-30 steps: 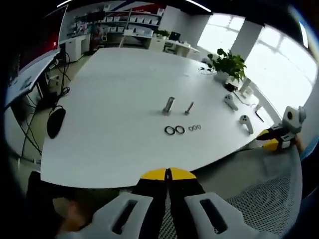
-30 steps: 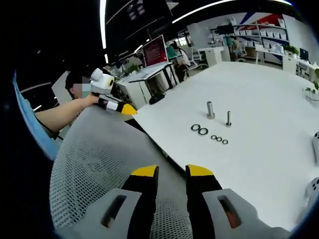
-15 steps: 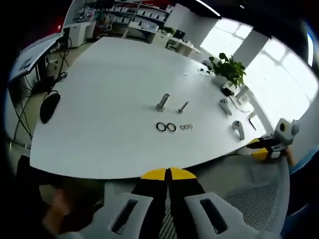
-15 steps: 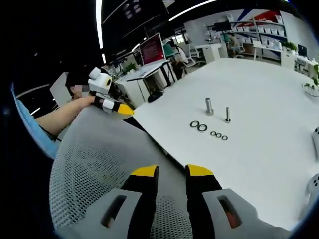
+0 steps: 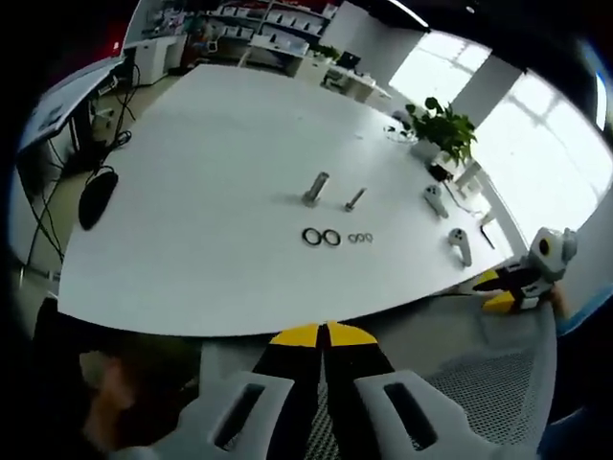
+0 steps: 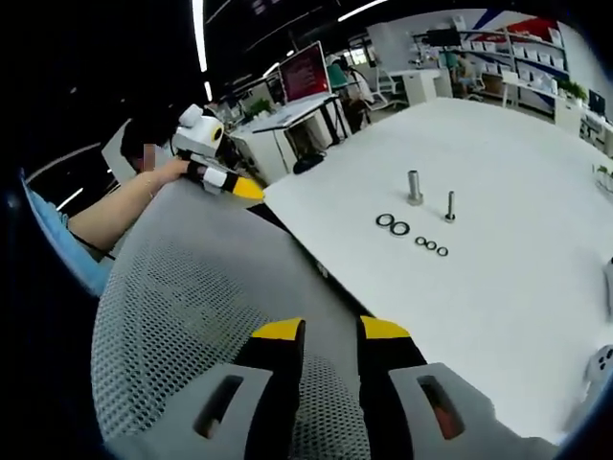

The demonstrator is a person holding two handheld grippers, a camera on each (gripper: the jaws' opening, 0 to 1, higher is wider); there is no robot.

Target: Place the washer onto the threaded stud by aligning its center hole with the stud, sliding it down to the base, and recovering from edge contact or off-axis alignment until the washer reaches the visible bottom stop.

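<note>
On white table (image 5: 192, 172), mid-surface: thick stud (image 5: 315, 188) and thin threaded stud (image 5: 354, 198), both upright, side by side. Just in front: two large dark washers (image 5: 321, 236) touching each other, then three small washers (image 5: 360, 238) in a short row, all flat on the surface, apart from both studs. Same group in right gripper view: studs (image 6: 415, 186) (image 6: 450, 205), large washers (image 6: 392, 223), small washers (image 6: 431, 245).

At near edge, over grey mesh chair back (image 6: 182, 316): left gripper (image 5: 324, 334), yellow tips pressed together, holding nothing. Right gripper (image 6: 329, 329), tips slightly parted, narrow gap, holding nothing.

Further along table: potted plant (image 5: 442, 126), two white controllers (image 5: 446, 222). Beside table: black chair (image 5: 92, 197).
</note>
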